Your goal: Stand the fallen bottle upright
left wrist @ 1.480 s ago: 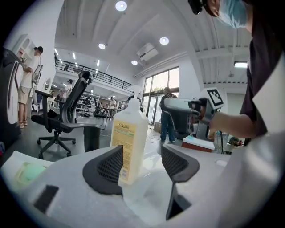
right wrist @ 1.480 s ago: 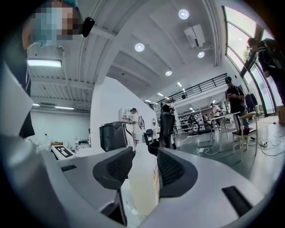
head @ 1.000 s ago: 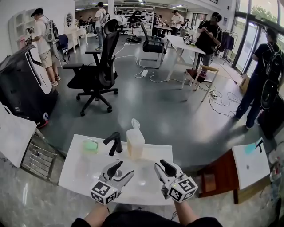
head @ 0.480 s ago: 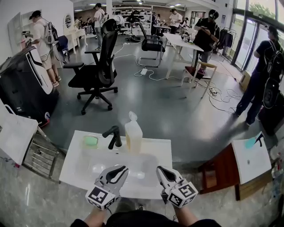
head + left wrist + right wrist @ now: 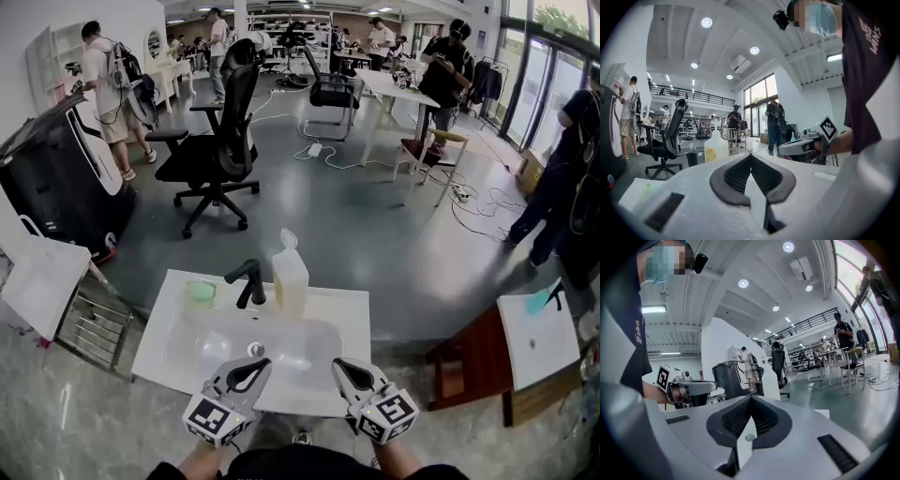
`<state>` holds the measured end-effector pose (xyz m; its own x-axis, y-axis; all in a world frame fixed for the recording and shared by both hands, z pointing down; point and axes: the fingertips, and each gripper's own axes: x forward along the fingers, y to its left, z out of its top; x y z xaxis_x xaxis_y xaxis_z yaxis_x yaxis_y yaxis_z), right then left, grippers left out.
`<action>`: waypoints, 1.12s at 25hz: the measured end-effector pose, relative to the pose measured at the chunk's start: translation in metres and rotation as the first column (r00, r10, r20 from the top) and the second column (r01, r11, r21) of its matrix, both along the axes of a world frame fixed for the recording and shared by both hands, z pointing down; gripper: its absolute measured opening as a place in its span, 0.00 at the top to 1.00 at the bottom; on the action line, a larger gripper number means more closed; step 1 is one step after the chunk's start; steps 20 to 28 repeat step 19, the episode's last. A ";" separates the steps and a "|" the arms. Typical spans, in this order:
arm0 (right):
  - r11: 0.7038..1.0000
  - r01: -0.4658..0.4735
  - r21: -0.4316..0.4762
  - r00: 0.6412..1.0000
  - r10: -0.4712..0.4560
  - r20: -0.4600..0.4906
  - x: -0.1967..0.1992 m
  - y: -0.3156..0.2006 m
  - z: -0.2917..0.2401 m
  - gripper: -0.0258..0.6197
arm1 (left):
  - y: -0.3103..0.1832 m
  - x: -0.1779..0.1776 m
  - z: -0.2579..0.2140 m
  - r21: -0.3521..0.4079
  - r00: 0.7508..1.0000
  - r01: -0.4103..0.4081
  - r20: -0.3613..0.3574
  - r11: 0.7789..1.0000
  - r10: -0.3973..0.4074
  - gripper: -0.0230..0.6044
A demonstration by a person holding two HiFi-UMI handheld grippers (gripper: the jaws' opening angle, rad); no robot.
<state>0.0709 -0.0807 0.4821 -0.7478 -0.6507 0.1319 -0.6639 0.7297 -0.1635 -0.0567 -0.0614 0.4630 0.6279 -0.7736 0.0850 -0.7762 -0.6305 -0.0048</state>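
The plastic bottle (image 5: 289, 279) stands upright, long axis vertical, at the counter's (image 5: 352, 311) far edge, just right of the faucet (image 5: 248, 281). The left gripper (image 5: 255, 366) has just clenched its fingers on nothing; the right gripper (image 5: 343, 366) is clenched and empty. The left looks slightly nearer.

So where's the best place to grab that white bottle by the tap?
Probably take the bottle by its slim neck under the cap, coming from the front right. It stands upright with a broad, boxy body, and the black tap crowds its left side.
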 end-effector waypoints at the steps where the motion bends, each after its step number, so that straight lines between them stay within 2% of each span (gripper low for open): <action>1: 1.000 0.005 0.011 1.000 -0.005 -0.014 -0.001 0.001 0.002 0.96 | 0.001 0.000 0.001 -0.002 1.000 0.002 0.001 1.000 -0.002 0.93; 6: 0.999 0.027 0.031 0.999 -0.025 -0.042 -0.005 0.002 0.006 0.96 | 0.005 0.002 0.005 -0.006 1.000 -0.008 0.008 1.000 0.008 0.93; 19: 1.000 0.027 0.002 0.999 -0.027 -0.030 -0.003 -0.001 0.012 0.96 | 0.009 -0.008 0.017 -0.082 0.998 0.042 -0.039 0.996 -0.045 0.93; 28: 1.000 0.027 0.002 0.999 -0.027 -0.030 -0.003 -0.001 0.012 0.96 | 0.009 -0.008 0.017 -0.082 0.998 0.042 -0.039 0.996 -0.045 0.93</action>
